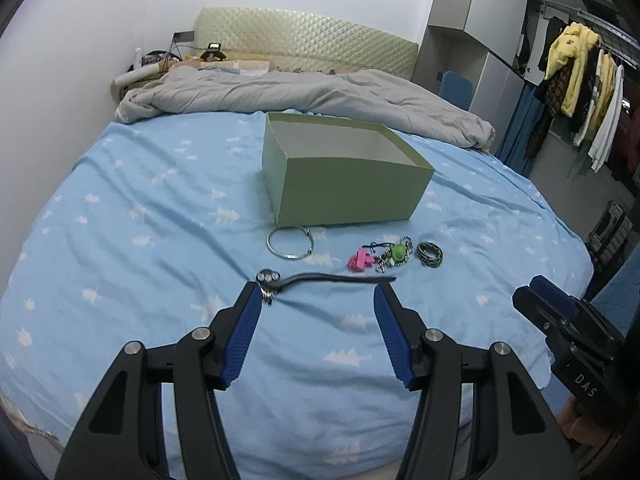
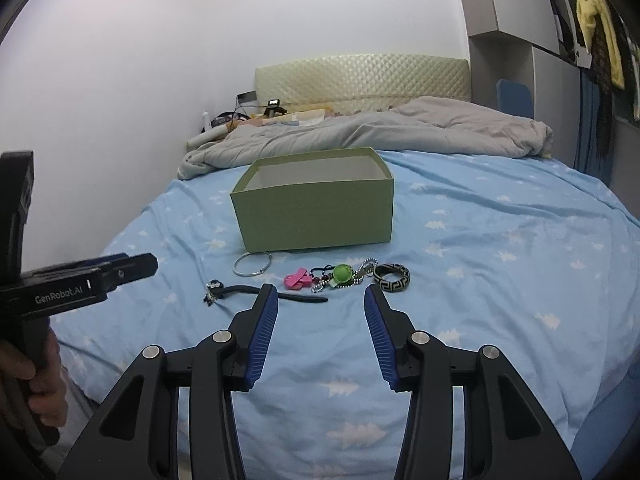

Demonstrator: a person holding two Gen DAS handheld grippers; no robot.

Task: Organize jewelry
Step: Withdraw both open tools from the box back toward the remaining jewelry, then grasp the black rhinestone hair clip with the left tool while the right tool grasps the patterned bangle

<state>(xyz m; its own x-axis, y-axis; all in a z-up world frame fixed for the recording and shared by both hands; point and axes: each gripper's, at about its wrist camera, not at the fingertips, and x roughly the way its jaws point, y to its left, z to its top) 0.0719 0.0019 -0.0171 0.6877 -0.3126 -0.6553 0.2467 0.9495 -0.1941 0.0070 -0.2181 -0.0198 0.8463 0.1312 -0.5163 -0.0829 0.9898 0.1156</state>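
An open green box stands on the blue bedsheet. In front of it lie a silver bangle, a pink clip, a green charm with bead chains, a black-patterned ring bracelet and a black strap with silver charms. My left gripper is open and empty, just in front of the strap. My right gripper is open and empty, in front of the charm; it also shows at the right of the left wrist view.
A grey duvet is bunched behind the box by the padded headboard. Clothes hang on a rack to the right. The wall runs along the bed's left. The bed's front edge is just under the grippers.
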